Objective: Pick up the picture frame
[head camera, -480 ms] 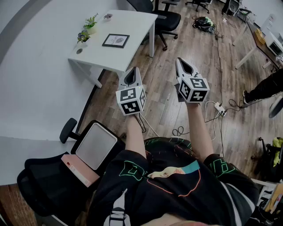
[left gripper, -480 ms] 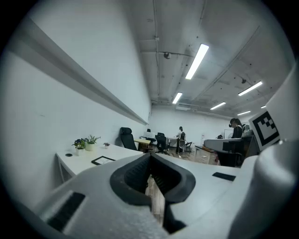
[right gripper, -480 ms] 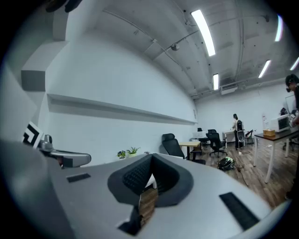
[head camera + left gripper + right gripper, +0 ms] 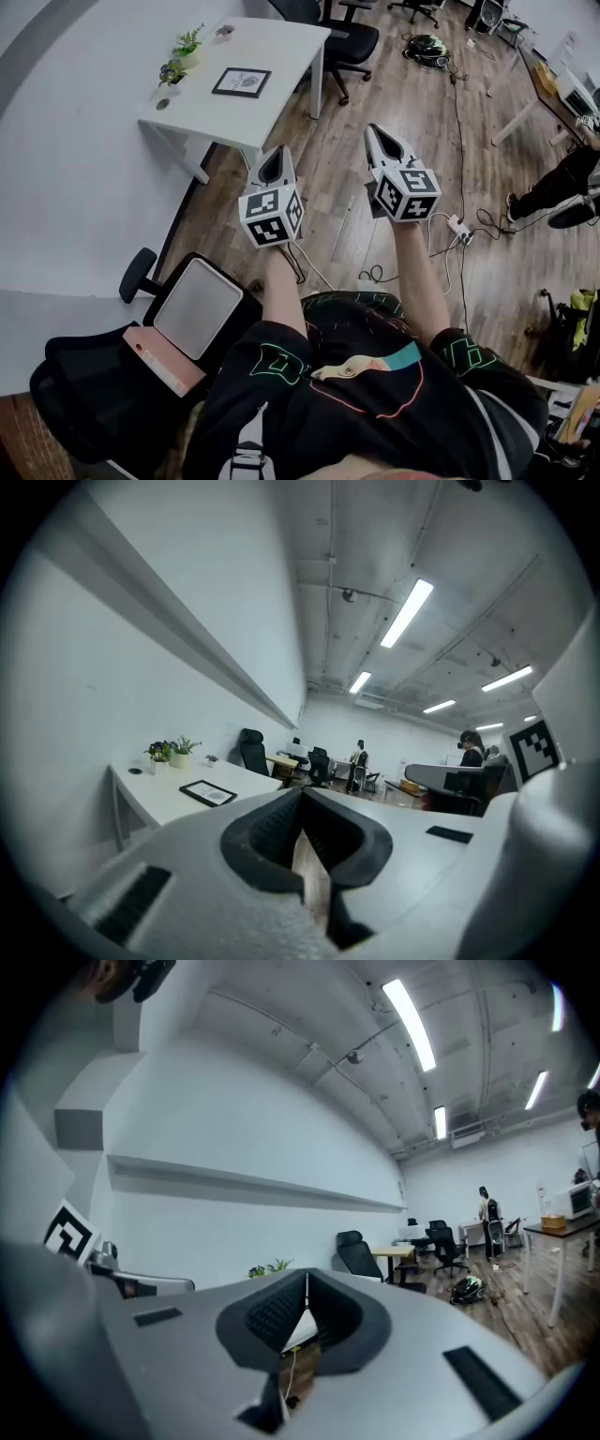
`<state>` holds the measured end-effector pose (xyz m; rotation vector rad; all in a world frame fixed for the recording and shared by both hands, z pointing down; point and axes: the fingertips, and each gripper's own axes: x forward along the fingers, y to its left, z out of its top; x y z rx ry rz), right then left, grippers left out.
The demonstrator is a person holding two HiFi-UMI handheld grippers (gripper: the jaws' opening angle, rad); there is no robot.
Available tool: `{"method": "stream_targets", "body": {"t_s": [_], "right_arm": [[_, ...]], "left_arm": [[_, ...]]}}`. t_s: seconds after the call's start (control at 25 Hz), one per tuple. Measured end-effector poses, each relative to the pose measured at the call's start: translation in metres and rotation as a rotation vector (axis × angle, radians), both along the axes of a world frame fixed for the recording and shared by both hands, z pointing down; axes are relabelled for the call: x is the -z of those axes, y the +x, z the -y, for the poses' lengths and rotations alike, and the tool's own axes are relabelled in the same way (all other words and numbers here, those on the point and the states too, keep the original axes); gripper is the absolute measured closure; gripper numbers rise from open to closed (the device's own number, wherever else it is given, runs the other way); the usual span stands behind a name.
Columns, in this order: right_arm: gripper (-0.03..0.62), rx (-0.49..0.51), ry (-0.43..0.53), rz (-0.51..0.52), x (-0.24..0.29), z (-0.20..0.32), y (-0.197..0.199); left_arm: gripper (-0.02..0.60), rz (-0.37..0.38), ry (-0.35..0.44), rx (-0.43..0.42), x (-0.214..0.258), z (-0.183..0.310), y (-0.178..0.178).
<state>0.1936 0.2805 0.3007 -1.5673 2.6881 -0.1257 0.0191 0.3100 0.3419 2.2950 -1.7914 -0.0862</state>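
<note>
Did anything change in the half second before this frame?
Nothing much: the whole head view slid slightly left, so the camera probably shifted. Left claw and right claw stay shut and empty, level above the floor, short of the table. The picture frame lies untouched on it.

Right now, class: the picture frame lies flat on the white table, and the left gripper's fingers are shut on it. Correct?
No. The left gripper has its fingers shut on nothing, as the left gripper view shows; the picture frame lies flat on the white table, untouched.
</note>
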Motion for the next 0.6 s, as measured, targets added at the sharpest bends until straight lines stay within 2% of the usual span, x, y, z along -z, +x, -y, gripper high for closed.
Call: {"method": "stream_targets", "body": {"t_s": [0.16,0.24,0.4,0.6], "right_arm": [[0.531,0.061,0.022,0.069,0.006,-0.005,-0.011],[0.534,0.087,0.033,0.094,0.013,-0.006,-0.018],[0.581,0.123,0.062,0.12,0.025,-0.01,-0.031],[0.589,0.144,0.067,0.095,0.031,-0.013,-0.041]], "left_arm": [[0.575,-0.052,0.025,-0.02,0.004,-0.007,-0.004],[0.575,-0.055,0.038,-0.008,0.007,-0.009,-0.011],[0.574,-0.06,0.068,0.008,0.017,-0.013,-0.023],[0.574,-0.05,0.115,0.023,0.027,-0.013,-0.033]]}}
